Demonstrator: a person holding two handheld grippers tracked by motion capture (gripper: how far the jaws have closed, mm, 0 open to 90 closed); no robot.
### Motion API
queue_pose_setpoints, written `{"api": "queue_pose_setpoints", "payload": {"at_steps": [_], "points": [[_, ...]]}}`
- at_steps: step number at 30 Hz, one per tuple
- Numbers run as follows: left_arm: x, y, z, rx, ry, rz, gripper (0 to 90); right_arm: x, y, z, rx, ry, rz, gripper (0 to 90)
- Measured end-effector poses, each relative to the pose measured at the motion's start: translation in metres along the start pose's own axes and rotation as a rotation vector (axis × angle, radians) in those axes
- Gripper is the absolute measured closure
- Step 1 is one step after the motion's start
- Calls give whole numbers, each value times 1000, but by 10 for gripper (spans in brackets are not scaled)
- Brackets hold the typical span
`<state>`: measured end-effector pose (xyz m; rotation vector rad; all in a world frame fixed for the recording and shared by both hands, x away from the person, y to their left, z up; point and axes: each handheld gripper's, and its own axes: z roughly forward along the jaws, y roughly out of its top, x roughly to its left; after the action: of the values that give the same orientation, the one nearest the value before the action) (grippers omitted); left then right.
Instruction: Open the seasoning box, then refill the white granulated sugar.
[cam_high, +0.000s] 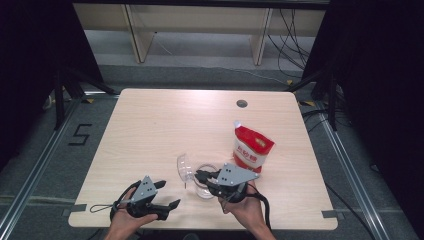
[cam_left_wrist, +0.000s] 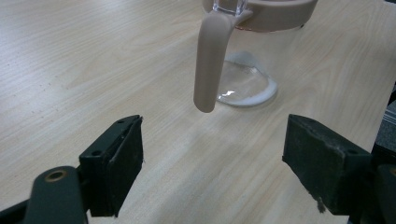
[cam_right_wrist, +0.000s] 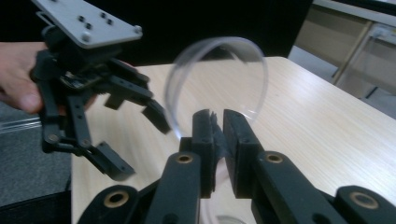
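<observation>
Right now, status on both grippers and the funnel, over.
Left gripper open, empty, facing the pitcher's handle. Right gripper clamped on the clear funnel, held tilted over the pitcher. Red pouch stands beside, clear.

The clear plastic funnel (cam_high: 185, 169) is lifted off the bench and tipped on its side — its wide round mouth faces the left of the high view, its thin spout (cam_high: 185, 184) hanging down. In the right gripper view its rim (cam_right_wrist: 219, 44) forms a transparent ring standing on edge, pinched at its lower edge between black jaws.

Just right of the funnel stands a clear glass jug (cam_high: 205, 186), upright on the bench. In the left gripper view it shows a beige collar (cam_left_wrist: 275, 14) and a beige handle (cam_left_wrist: 210, 60) curving downward — its glass base (cam_left_wrist: 245, 88) rests flat on the wood.
</observation>
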<state>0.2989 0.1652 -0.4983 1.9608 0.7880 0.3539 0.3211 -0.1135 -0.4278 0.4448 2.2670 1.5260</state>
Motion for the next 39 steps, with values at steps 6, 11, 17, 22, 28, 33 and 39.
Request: {"api": "queue_pose_setpoints", "payload": {"at_steps": [6,11,17,22,28,33,39], "points": [[1,1,-1,9,8,-6,199,-16,-16,-14,-5,-30,56,755],[-1,1,-1,12,7,-3,199,-24,-30,-24,-9,-56,98,679],[-2,2,-2,4,-6,-5,199,-28,-42,-33,-13,-60,134,585],[-2,2,-1,0,-6,-6,198,-30,-54,-45,17,-93,147,477],[-3,1,-1,-1,-12,-8,197,-33,-66,-60,31,-123,201,415],[-3,1,-1,-3,-13,-18,195,-35,-77,-76,57,-177,251,375],[-4,1,-1,-1,-14,-14,194,-42,-86,-93,63,-237,287,351]]}}
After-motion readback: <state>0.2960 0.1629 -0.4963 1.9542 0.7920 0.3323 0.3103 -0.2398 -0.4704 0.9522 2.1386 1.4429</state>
